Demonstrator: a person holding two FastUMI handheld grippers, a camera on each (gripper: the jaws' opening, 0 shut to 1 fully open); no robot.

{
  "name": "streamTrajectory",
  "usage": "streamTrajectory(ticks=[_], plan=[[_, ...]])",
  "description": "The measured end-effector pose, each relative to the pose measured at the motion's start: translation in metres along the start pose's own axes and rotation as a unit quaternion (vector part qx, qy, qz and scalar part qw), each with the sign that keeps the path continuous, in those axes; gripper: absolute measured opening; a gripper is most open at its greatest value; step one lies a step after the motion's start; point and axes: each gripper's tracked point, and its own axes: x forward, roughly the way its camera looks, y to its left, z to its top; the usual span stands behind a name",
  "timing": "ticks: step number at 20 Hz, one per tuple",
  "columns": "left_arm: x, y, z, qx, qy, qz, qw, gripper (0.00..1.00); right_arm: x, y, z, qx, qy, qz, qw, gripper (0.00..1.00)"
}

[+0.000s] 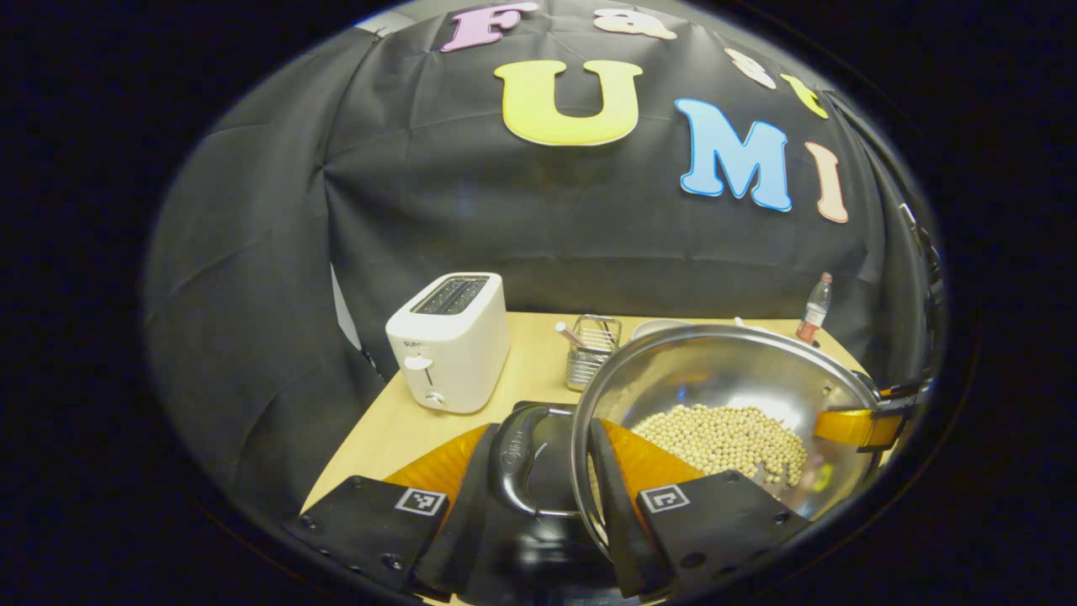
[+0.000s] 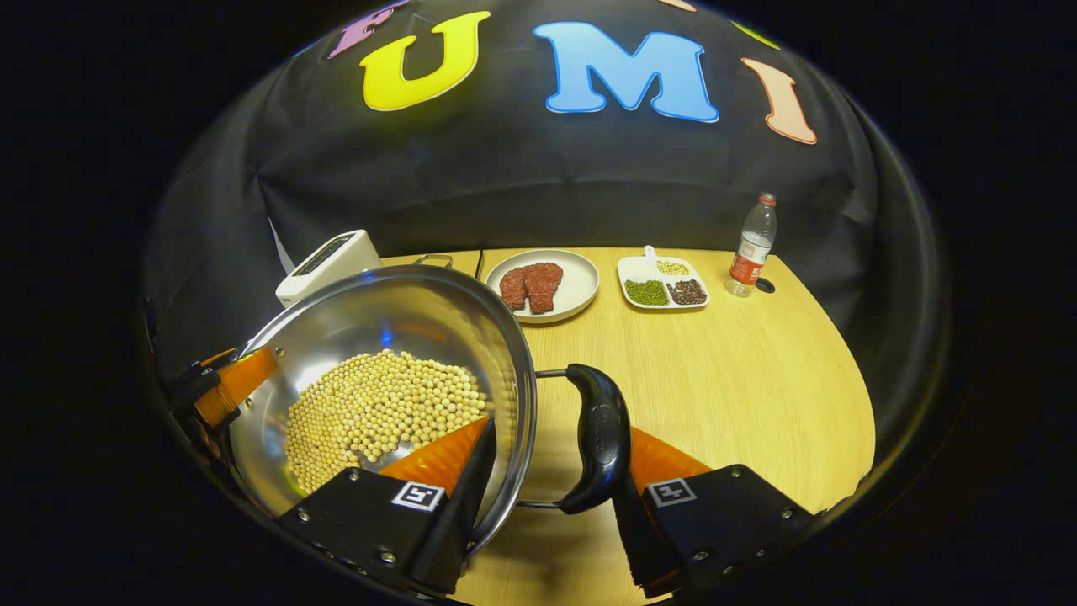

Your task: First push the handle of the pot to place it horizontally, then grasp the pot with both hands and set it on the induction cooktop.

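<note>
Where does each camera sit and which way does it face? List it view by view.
Left gripper view: rides the left gripper, facing the booth wall past the toaster; its fingers straddle the pot's left handle.
Right gripper view: rides the right gripper, facing the plate of meat, divided dish and bottle; its fingers straddle the right handle.
Shared: pot of soybeans, toaster, bottle, table.

The left gripper view sits close at 1 side of the pot (image 1: 724, 404), facing the toaster (image 1: 450, 341) and back wall. The right gripper view sits close opposite. Both share pot, toaster and bottle (image 2: 751, 246).
</note>
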Motion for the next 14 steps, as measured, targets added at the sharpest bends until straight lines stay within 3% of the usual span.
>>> streamTrajectory(ticks=[14], plan=[[0.051, 0.049, -0.035, -0.009, 0.016, -0.019, 1.0, 0.7, 0.043, 0.047, -0.027, 0.005, 0.022, -0.007, 1.0, 0.73]])
